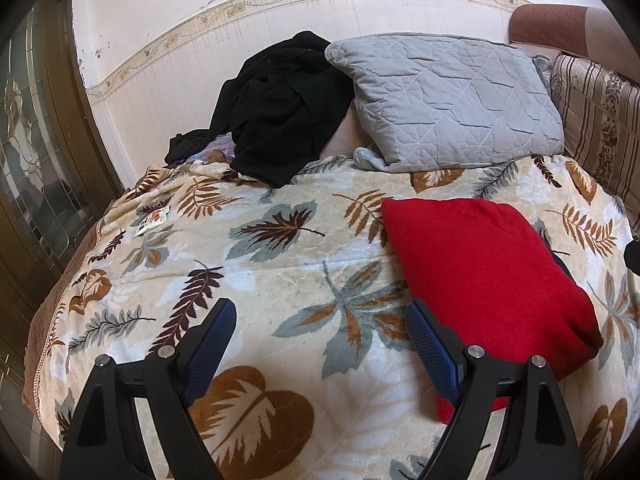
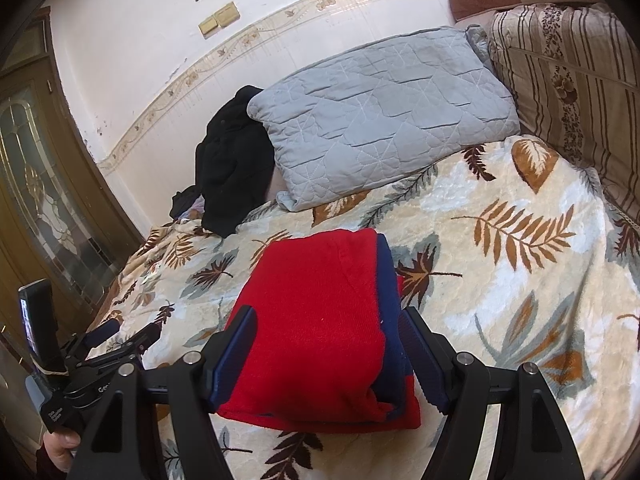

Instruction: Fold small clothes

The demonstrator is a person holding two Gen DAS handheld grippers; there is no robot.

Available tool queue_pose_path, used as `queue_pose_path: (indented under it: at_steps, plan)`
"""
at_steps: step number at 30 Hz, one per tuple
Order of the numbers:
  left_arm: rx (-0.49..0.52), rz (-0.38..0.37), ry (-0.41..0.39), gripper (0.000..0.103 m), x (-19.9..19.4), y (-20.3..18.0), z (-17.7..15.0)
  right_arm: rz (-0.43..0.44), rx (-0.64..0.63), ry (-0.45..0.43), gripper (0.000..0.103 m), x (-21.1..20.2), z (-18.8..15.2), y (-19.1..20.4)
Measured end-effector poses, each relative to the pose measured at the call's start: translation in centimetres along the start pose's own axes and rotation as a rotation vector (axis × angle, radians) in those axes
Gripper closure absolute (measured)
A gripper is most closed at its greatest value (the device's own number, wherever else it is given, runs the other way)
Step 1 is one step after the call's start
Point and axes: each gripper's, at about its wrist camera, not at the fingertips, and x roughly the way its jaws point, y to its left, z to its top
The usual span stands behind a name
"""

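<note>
A folded red garment (image 1: pixel 488 280) with a navy part (image 2: pixel 390 312) along its right side lies on the leaf-patterned blanket (image 1: pixel 280 272). My left gripper (image 1: pixel 320 320) is open and empty, just left of the garment's near corner. My right gripper (image 2: pixel 330 328) is open, its fingers on either side of the folded garment (image 2: pixel 316 328), above its near end. The left gripper also shows at the lower left of the right wrist view (image 2: pixel 120 336).
A grey quilted pillow (image 1: pixel 448 100) and a heap of black clothes (image 1: pixel 280 108) lie at the back against the wall. A striped cushion (image 1: pixel 596 120) stands at the right. A brown glazed door (image 1: pixel 32 160) is at the left, past the bed's edge.
</note>
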Motion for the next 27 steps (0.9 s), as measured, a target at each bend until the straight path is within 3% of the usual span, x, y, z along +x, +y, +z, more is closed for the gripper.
queue_pose_path:
  at_steps: [21, 27]
  plan:
    - [0.01, -0.01, 0.007, 0.016, 0.1, -0.2, -0.4, 0.028, 0.046, 0.032, 0.027, 0.6, -0.1, -0.7]
    - [0.021, -0.105, 0.059, 0.016, 1.0, -0.6, -0.6, 0.074, 0.12, 0.1, 0.027, 1.8, -0.1, -2.0]
